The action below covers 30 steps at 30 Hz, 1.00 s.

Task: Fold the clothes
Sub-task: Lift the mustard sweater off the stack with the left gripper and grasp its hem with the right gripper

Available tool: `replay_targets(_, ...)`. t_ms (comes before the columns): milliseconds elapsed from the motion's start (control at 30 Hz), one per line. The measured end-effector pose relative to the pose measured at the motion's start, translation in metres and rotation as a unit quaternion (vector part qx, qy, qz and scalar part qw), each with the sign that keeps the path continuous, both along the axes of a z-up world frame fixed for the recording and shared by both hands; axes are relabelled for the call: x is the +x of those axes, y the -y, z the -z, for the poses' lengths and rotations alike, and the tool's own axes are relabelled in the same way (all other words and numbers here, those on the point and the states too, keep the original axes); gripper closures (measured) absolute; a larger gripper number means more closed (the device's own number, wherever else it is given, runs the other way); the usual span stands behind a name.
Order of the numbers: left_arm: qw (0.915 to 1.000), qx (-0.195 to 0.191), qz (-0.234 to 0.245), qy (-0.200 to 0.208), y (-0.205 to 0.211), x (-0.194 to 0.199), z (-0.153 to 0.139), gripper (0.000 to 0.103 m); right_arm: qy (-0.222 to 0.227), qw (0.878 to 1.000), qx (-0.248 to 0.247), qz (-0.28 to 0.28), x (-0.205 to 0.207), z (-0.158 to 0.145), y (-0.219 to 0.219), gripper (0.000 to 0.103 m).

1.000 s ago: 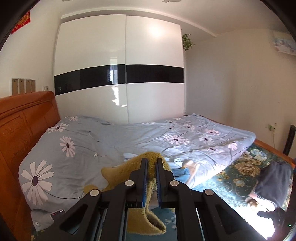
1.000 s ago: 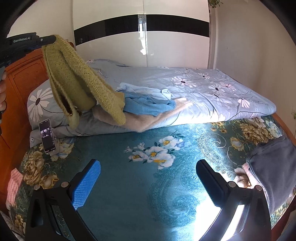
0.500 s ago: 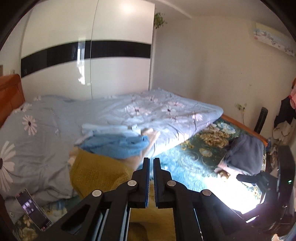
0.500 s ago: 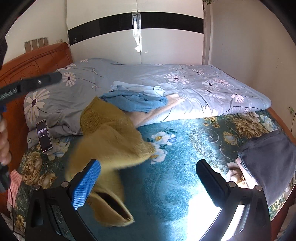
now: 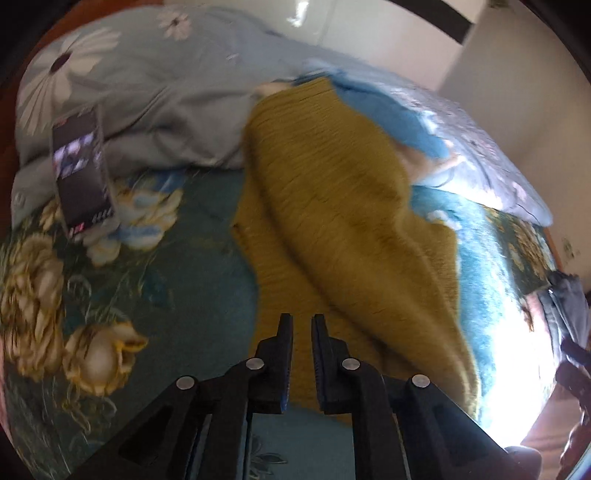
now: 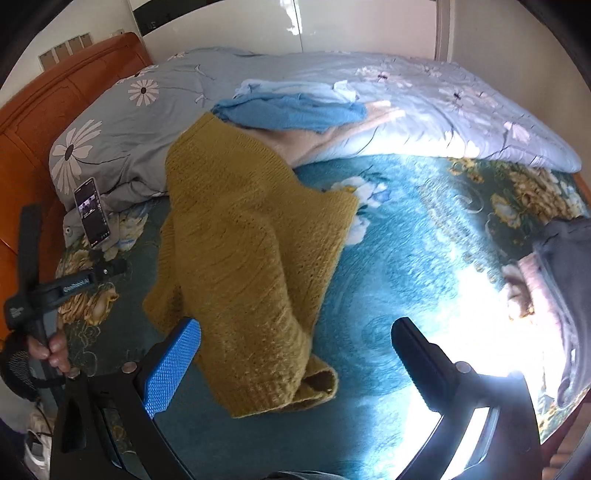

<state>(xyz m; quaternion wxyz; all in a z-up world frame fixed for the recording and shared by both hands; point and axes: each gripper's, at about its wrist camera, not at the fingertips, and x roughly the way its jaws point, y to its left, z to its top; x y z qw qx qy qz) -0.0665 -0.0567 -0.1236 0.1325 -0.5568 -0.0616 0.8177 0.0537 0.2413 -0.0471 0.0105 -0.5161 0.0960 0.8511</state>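
Pretty clearly someone's bedroom at home: bed (image 6: 424, 236) with an orange wooden headboard (image 6: 55, 110), daisy-print duvet (image 6: 155, 110), glossy white wardrobe (image 6: 369, 22) behind.

- Left gripper (image 5: 299, 325): seen from its own wrist camera, its two black fingers rise from 6 o'clock toward 12, nearly parallel, with a narrow gap between the tips. Nothing sits between them.
- From the right wrist camera, the same left gripper (image 6: 110, 269) lies at 9 o'clock, pointing toward 3 o'clock.
- Left hand (image 6: 50, 349): bare fingers curl around the tool's handle at 8 o'clock.
- Right gripper (image 6: 295, 332): jaws spread wide, blue-padded finger at 7 o'clock, black finger at 5 o'clock, gripping nothing.
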Motion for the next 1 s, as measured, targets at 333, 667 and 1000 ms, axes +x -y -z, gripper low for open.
replay_targets(333,0.9784,0.124,-0.098,0.133,0.024,0.014,0.070,0.054,0.146,0.988,-0.046,-0.023,-0.015,0.080,0.046,0.012)
replay_targets(667,0.9521,0.204,-0.127,0.189,0.003,0.036,0.094,0.055,0.198,0.967,-0.146,0.061,0.011,0.100,0.024,0.030)
replay_targets(1000,0.9563,0.203,-0.147,0.150,0.004,0.053,0.066,0.093,0.185,0.968,-0.143,0.089,0.013,0.105,0.024,0.074)
